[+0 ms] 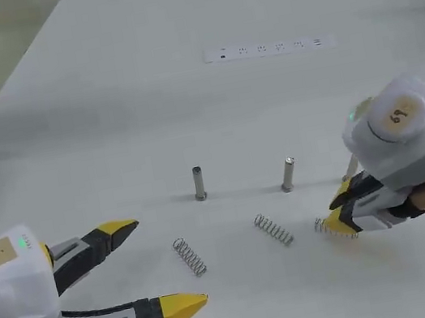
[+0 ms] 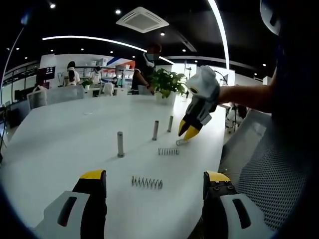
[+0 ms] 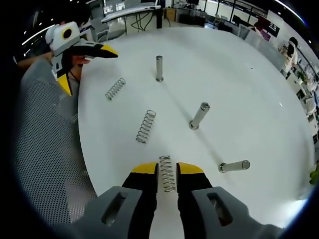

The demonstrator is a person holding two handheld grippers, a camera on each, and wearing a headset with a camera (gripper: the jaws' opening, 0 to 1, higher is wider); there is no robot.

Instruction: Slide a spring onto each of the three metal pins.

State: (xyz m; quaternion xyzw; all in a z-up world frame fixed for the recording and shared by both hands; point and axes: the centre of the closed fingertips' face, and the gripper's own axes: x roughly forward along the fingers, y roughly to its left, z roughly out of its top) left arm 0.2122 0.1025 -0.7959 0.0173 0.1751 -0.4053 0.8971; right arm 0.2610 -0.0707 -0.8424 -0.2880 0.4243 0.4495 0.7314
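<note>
Three metal pins stand on the white table (image 1: pixel 188 114): one at the left (image 1: pixel 199 183), one in the middle (image 1: pixel 288 174), and a third (image 1: pixel 351 166) half hidden behind my right gripper (image 1: pixel 339 224). Three springs lie in front of them. The right gripper is shut on the rightmost spring (image 3: pixel 167 173), which still rests on the table. The middle spring (image 1: pixel 274 230) and the left spring (image 1: pixel 188 256) lie loose. My left gripper (image 1: pixel 161 263) is wide open near the front edge, with the left spring (image 2: pixel 147 182) ahead of its jaws.
A white power strip (image 1: pixel 267 49) lies far back on the table. A grey mesh chair (image 2: pixel 264 164) stands at the table's near edge. People, plants and desks fill the room beyond the table.
</note>
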